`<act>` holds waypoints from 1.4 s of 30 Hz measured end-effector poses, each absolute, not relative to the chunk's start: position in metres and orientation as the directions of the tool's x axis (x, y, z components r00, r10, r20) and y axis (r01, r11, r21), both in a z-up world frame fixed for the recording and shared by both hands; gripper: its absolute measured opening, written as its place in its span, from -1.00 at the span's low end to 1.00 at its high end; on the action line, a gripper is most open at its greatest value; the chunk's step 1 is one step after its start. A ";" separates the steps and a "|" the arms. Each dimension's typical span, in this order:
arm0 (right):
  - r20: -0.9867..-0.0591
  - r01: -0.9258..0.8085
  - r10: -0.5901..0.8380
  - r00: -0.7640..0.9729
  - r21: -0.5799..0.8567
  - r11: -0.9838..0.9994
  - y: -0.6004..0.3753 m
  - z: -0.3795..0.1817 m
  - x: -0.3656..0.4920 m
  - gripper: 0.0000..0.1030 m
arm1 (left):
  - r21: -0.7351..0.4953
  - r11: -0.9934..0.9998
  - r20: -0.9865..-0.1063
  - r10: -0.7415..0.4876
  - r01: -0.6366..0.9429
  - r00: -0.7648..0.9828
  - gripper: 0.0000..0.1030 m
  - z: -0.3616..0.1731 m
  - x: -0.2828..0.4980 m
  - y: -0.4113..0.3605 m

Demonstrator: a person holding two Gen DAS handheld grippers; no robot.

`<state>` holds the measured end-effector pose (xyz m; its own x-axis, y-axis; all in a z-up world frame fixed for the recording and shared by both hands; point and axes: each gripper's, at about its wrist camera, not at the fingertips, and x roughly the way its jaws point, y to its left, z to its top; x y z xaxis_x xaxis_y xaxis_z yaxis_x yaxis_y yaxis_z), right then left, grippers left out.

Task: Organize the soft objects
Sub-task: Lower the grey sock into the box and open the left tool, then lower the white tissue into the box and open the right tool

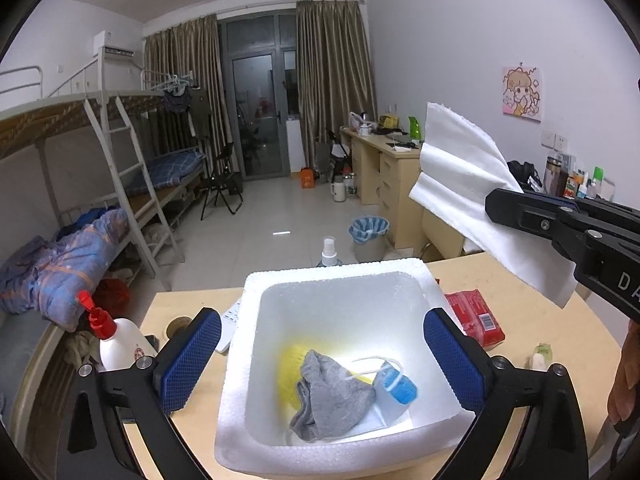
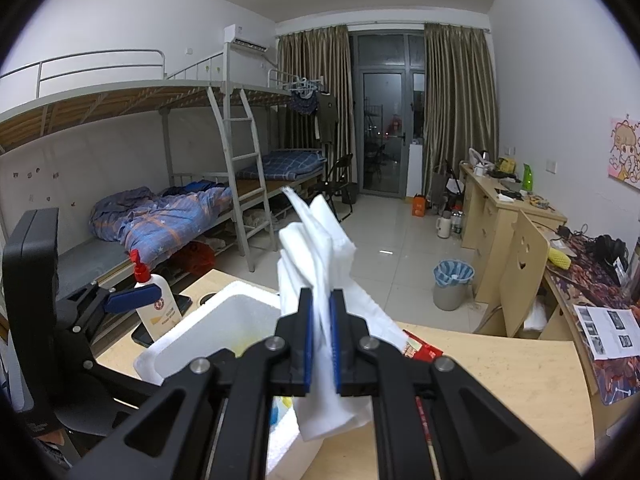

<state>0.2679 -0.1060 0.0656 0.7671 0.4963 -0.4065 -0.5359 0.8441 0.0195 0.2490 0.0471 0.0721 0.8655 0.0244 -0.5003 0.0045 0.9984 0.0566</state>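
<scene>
Tissue sheets (image 2: 316,264) are what I am moving, and I place everything against the foam box (image 1: 244,408). Left of the box stands a white pump bottle (image 1: 120,344) with a red nozzle, close enough that I would mind it. My left gripper (image 1: 322,356) is spread wide, its blue pads either side of the box and holding nothing, I judge to steady it. Inside lie a grey sock (image 1: 328,396), something yellow beneath it, and a blue-and-white face mask (image 1: 394,390). Beyond the box's far wall is a spray bottle (image 1: 330,252). Right of the box a red packet (image 1: 474,316) rests on the table (image 1: 532,320). Above that side, my right gripper (image 2: 320,340) pinches the tissue, raised clear of the rim, presumably for dropping in.
</scene>
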 end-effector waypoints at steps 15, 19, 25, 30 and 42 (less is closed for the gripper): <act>-0.453 -0.587 0.543 0.707 0.052 0.808 -0.089 0.051 0.276 -0.80 | 0.062 0.989 -0.465 0.145 -0.131 0.873 0.97 0.069 0.219 0.088; -0.471 -0.610 0.561 0.681 0.058 0.790 -0.078 0.045 0.274 -0.80 | 0.034 0.984 -0.467 0.171 -0.176 0.868 0.97 0.068 0.212 0.109; -0.492 -0.638 0.579 0.650 0.062 0.768 -0.065 0.038 0.268 -0.80 | 0.039 0.978 -0.470 0.201 -0.207 0.860 0.97 0.067 0.205 0.118; -0.502 -0.657 0.592 0.631 0.060 0.751 -0.059 0.034 0.263 -0.80 | 0.054 0.969 -0.454 0.238 -0.239 0.859 0.97 0.069 0.197 0.123; -0.523 -0.652 0.587 0.618 0.076 0.754 -0.058 0.031 0.267 -0.80 | 0.045 0.965 -0.453 0.252 -0.260 0.855 0.97 0.073 0.196 0.129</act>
<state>0.2674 -0.0580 0.0311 0.6177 0.5869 -0.5235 -0.6520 0.7544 0.0765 0.1956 0.1287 0.0726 0.8554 0.2517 -0.4528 -0.2599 0.9646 0.0452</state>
